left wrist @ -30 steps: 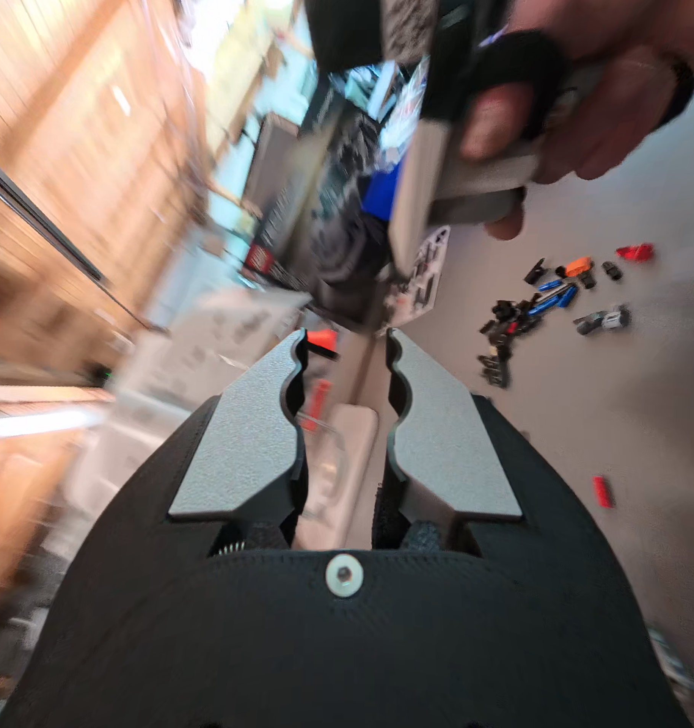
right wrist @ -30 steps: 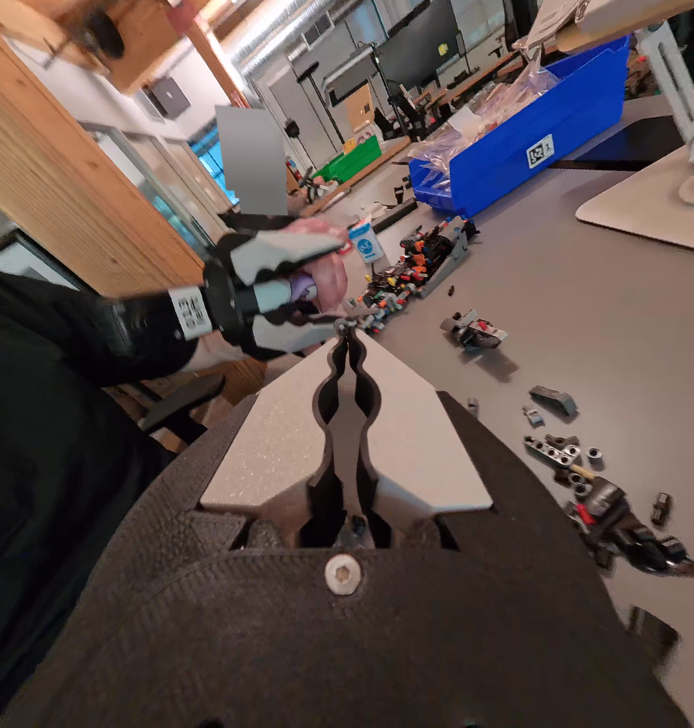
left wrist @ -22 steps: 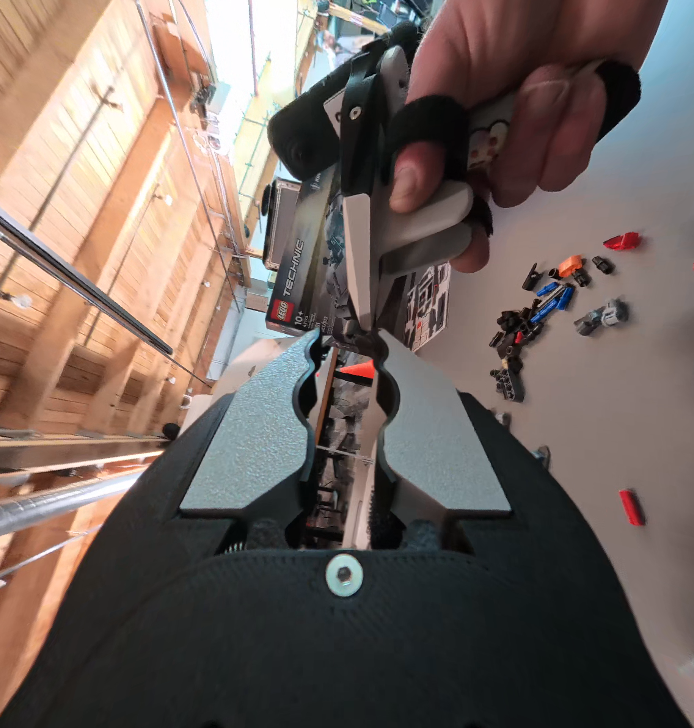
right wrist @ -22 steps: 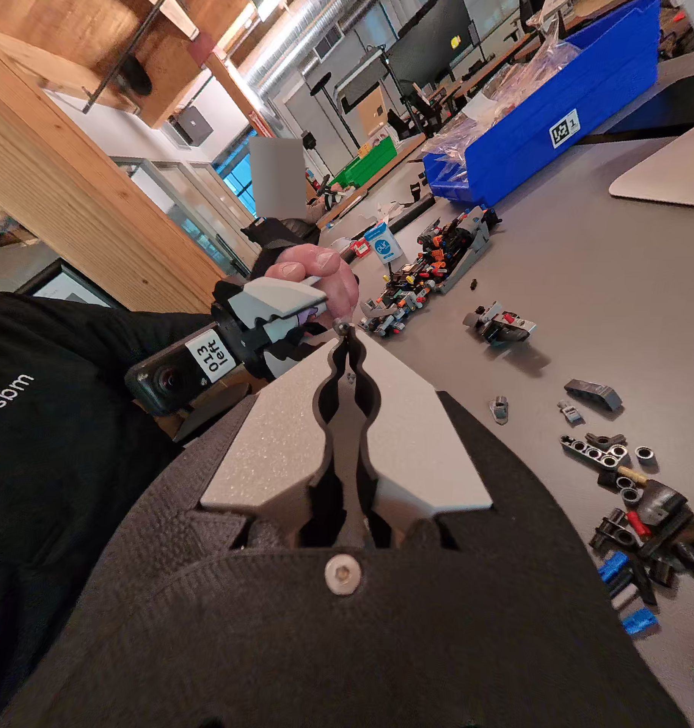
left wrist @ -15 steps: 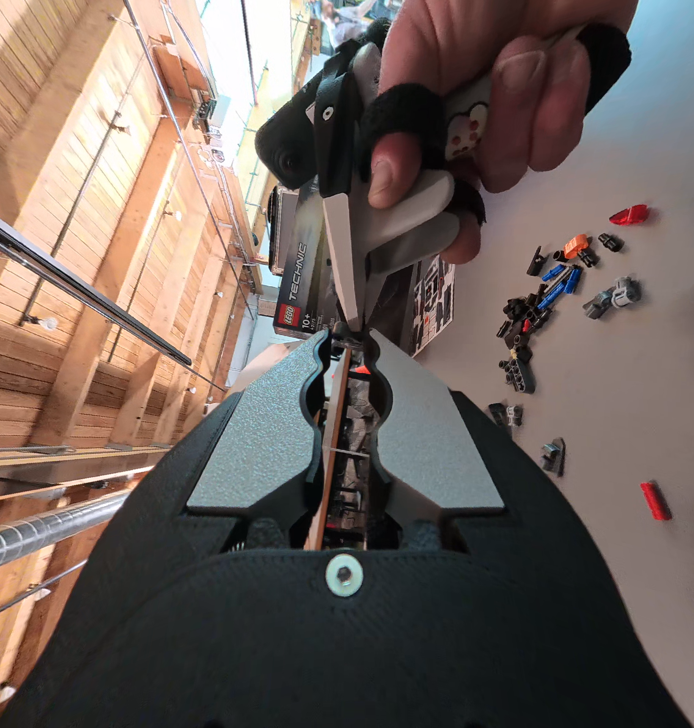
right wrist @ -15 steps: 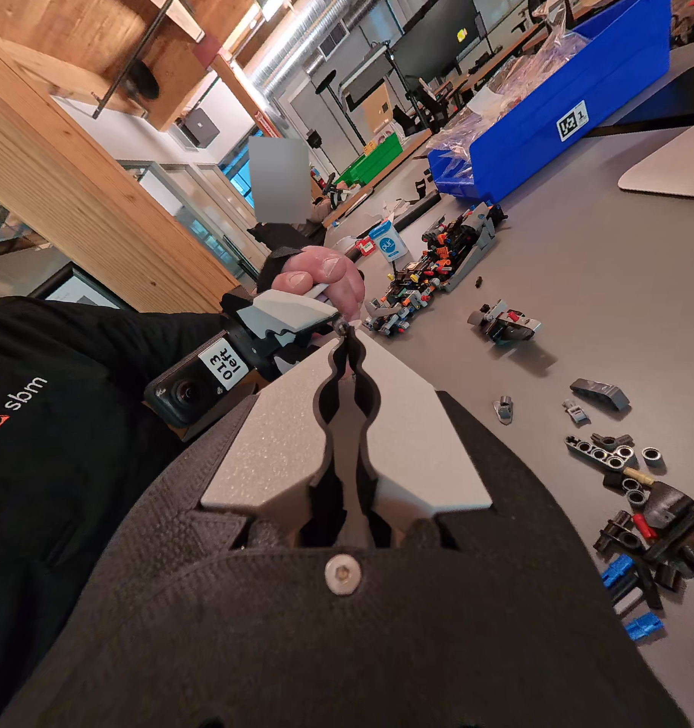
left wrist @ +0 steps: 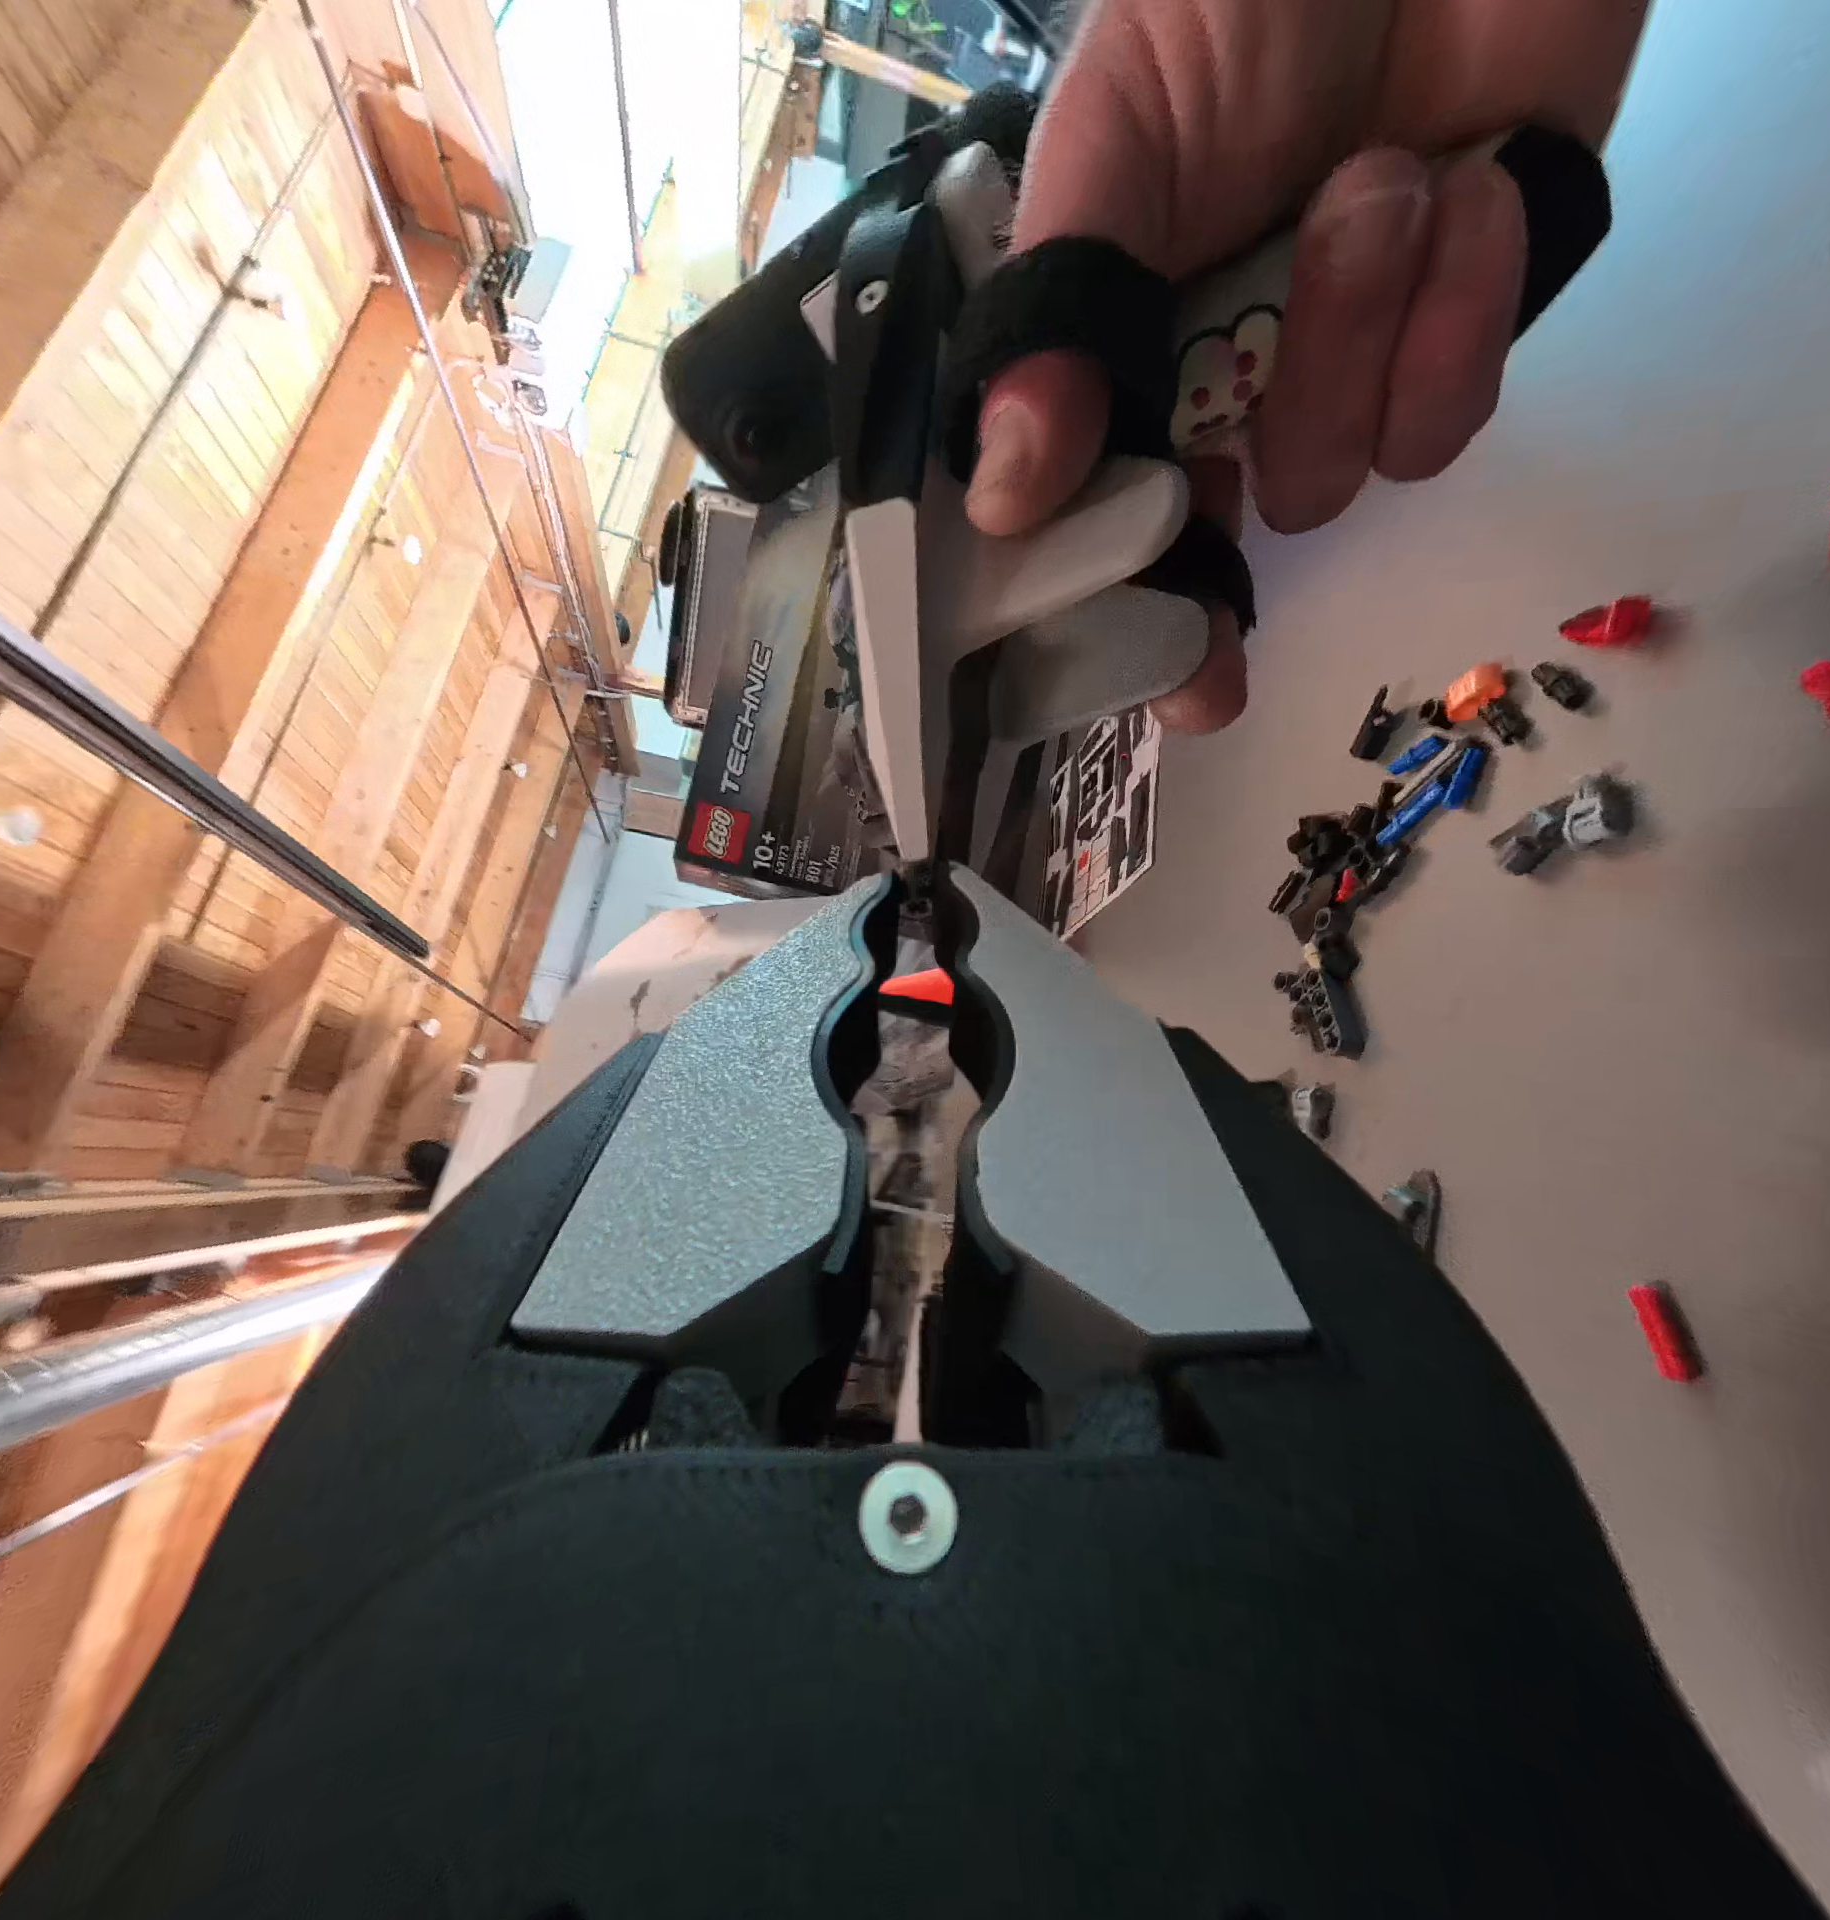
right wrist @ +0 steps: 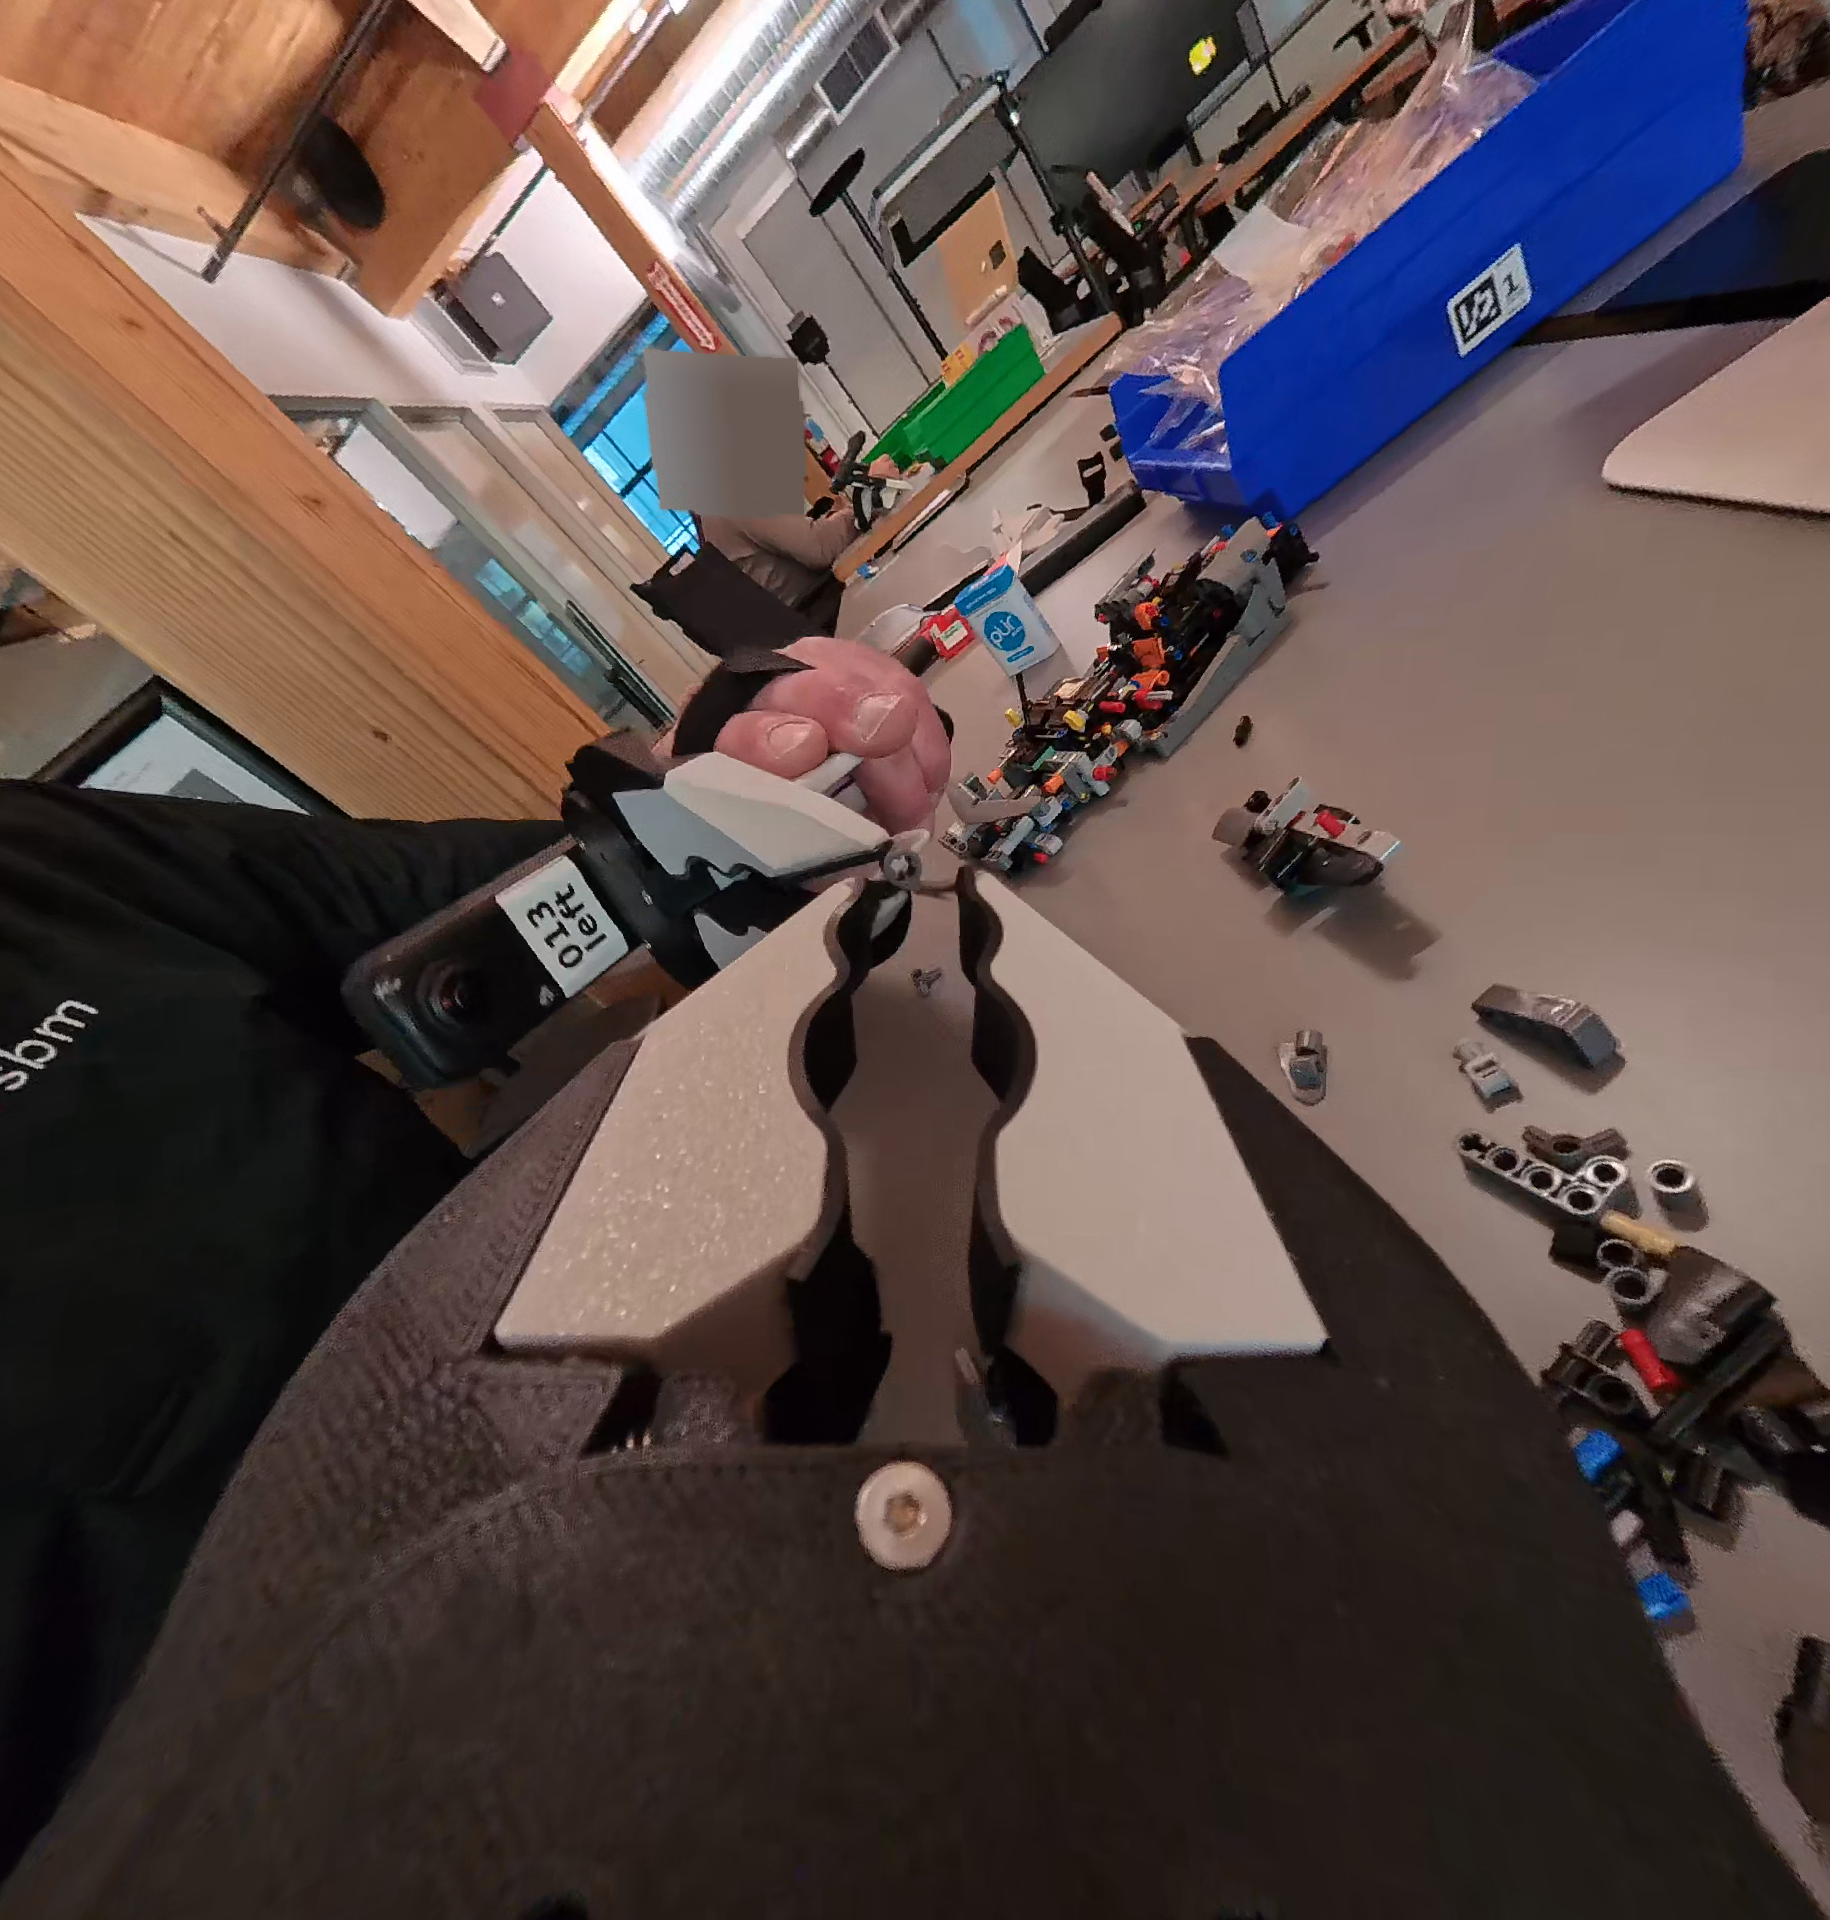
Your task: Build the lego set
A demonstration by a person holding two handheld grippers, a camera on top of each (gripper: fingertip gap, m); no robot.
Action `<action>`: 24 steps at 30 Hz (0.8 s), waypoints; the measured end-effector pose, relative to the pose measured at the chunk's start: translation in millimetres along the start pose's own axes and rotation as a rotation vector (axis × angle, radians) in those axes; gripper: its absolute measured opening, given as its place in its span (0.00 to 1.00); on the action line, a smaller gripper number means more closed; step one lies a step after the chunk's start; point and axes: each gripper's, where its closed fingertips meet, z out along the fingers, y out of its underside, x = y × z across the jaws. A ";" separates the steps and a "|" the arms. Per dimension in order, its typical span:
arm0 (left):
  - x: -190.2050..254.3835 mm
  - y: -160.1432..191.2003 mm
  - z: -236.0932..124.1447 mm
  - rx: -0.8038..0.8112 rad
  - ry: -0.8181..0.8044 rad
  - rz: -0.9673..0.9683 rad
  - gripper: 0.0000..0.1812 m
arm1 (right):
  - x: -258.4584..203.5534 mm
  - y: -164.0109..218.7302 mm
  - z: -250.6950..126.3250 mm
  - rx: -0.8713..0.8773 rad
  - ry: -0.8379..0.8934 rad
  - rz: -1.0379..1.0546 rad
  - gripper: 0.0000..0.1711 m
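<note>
Our left tongs (left wrist: pixel 923 902) pinch a small grey piece (right wrist: pixel 903 864) at their tips, held above the tabletop (right wrist: pixel 1513 790). Our right tongs (right wrist: pixel 906 896) stand parted just beside it, gripping nothing. Loose parts (right wrist: pixel 1617 1247) and the half-built model (right wrist: pixel 1150 675) lie beyond.

Left wrist view: rolled, table (left wrist: pixel 1576 1091) running down the right of frame, facing the right gripper (left wrist: pixel 916 862) at very close range. Right wrist view: tilted, looking across the table (right wrist: pixel 1513 790), left gripper (right wrist: pixel 895 868) close at centre. Both apparently share the fingertip meeting point and scattered lego pieces (right wrist: pixel 1617 1195).
</note>
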 end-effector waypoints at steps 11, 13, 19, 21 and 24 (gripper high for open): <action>-13.8 -0.9 -14.8 0.095 0.156 -0.447 0.00 | 0.2 4.4 -11.5 -0.098 0.155 -0.386 0.03; -16.9 -2.2 -15.2 0.123 0.198 -0.557 0.00 | 5.0 9.4 -9.0 -0.165 0.239 -0.554 0.05; -13.7 15.8 -21.5 0.098 0.278 -0.687 0.00 | 23.7 19.3 -14.8 -0.290 0.328 -0.658 0.02; -5.0 24.7 -27.2 0.053 0.294 -0.661 0.00 | 30.2 20.2 -22.2 -0.301 0.350 -0.662 0.00; 15.6 38.9 -32.7 -0.038 0.351 -0.650 0.00 | 34.8 23.3 -26.8 -0.325 0.370 -0.661 0.01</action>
